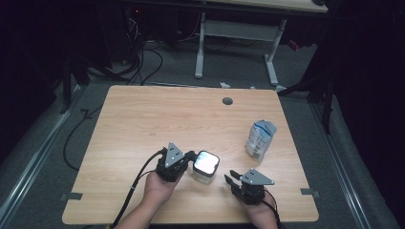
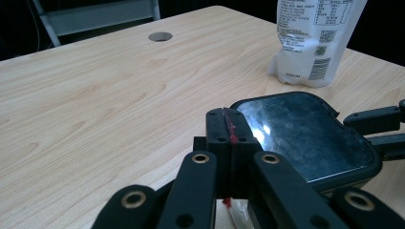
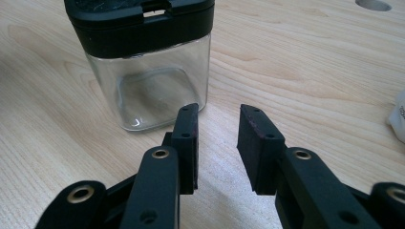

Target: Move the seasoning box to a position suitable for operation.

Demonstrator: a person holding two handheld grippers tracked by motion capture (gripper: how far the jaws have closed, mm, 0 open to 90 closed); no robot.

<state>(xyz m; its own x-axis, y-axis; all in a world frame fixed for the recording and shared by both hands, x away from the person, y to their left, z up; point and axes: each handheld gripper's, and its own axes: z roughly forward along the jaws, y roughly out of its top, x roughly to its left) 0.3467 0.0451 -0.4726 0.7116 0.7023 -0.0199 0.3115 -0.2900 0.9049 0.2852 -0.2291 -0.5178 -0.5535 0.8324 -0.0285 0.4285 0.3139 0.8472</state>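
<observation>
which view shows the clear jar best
The right gripper view: the jar stands close, its clear, seemingly empty body and black lid seen from the side. The left gripper view gives just its lid top; the high view a small glare-washed lid.

Grey carpet floor [image 1: 181,67], dark room

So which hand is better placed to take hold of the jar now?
Right. The right tongs stand open beside the jar, pointing toward it with nothing between them. The left tongs are shut beside its black lid.
</observation>
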